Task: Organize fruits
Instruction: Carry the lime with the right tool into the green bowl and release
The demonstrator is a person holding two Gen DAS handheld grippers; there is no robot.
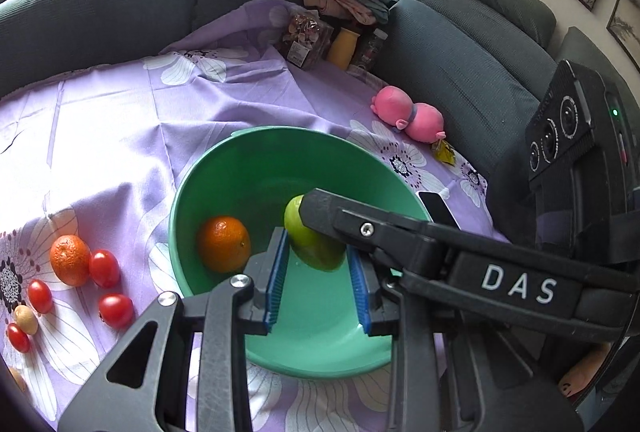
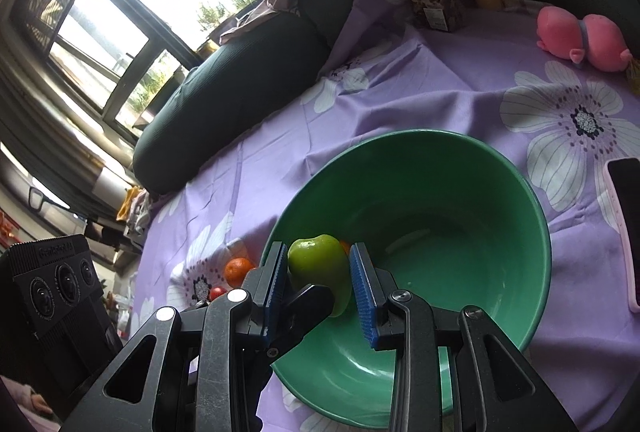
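Right now your right gripper (image 2: 319, 284) reaches into the green bowl (image 2: 536, 216), jaws pinching the green apple (image 2: 316, 264); your left gripper (image 1: 319, 280) hovers over it, jaws spread

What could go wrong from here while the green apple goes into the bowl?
1. The left claw and the right claw both crowd the green apple inside the green bowl. They may collide and knock it loose.
2. It is unclear whether either claw truly grips it. If it drops, it could strike the orange in the bowl.
3. A nudged bowl might shove the phone beside it.
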